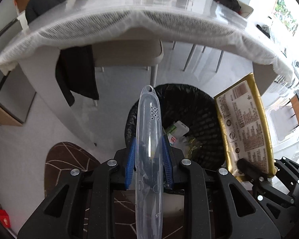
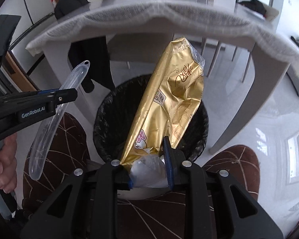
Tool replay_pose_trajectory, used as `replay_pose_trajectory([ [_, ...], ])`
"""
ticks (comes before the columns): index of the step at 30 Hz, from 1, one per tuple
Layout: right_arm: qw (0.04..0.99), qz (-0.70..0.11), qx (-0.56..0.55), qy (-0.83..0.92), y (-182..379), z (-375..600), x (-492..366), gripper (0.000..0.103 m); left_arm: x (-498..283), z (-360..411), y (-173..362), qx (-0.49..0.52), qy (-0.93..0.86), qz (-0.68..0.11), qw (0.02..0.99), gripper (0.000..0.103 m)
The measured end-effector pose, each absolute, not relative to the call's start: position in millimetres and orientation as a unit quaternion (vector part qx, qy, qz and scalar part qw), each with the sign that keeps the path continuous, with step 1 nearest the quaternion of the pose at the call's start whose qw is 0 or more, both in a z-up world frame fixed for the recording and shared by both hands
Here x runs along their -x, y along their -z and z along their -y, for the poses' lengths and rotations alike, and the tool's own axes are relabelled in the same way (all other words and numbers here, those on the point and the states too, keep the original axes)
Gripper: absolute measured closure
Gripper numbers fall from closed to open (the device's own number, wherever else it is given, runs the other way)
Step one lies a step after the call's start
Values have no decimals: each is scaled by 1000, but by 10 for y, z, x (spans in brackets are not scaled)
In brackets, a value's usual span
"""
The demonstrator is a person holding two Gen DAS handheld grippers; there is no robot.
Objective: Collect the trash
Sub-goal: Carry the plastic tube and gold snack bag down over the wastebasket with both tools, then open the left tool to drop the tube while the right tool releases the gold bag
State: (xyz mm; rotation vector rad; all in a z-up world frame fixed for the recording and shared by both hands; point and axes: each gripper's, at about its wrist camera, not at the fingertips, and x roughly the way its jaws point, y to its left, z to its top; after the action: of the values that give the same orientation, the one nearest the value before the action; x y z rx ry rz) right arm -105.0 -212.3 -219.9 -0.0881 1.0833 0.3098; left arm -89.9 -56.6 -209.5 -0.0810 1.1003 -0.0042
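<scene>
Two bits of trash hang over the black bin (image 2: 149, 119) by the surface (image 1: 129, 6), the left tool (image 1: 148, 159) clamped on a clear plastic case (image 1: 148, 131) and the right tool (image 2: 147, 169) clamped on a gold wrapper (image 2: 173, 91), so next both should let go

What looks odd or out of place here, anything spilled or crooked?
Nothing spilled. The white table cover sags unevenly along the near edge, and a dark jacket hangs below the table beside the bin.
</scene>
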Motion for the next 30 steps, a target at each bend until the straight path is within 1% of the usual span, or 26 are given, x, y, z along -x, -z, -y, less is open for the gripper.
replay_pose_trajectory([
  [6,834,-536,29,-126,2465,2233,811,81,642,662,2435,39,5,-545,837,78],
  [13,834,-541,23,-100,2563,2422,626,81,232,854,2776,41,21,-564,825,78],
  [18,835,-544,20,-84,2566,2555,587,81,-4,1025,2872,39,36,-568,822,78],
  [23,838,-540,18,-73,2556,2637,536,81,-65,1260,2964,31,58,-570,819,77],
  [24,839,-539,18,-71,2550,2636,536,81,-60,1301,2982,27,65,-569,820,75],
  [25,839,-539,16,-70,2549,2640,532,81,-50,1324,2992,23,65,-568,820,64],
  [27,839,-540,15,-68,2556,2628,519,81,-13,1319,2978,23,61,-562,825,50],
  [28,839,-539,14,-67,2553,2611,544,81,8,1298,2965,22,60,-559,827,45],
  [29,839,-540,14,-67,2557,2624,532,81,29,1265,2952,20,56,-556,829,41],
  [30,839,-540,14,-68,2562,2612,523,81,42,1246,2940,19,52,-555,830,33],
])
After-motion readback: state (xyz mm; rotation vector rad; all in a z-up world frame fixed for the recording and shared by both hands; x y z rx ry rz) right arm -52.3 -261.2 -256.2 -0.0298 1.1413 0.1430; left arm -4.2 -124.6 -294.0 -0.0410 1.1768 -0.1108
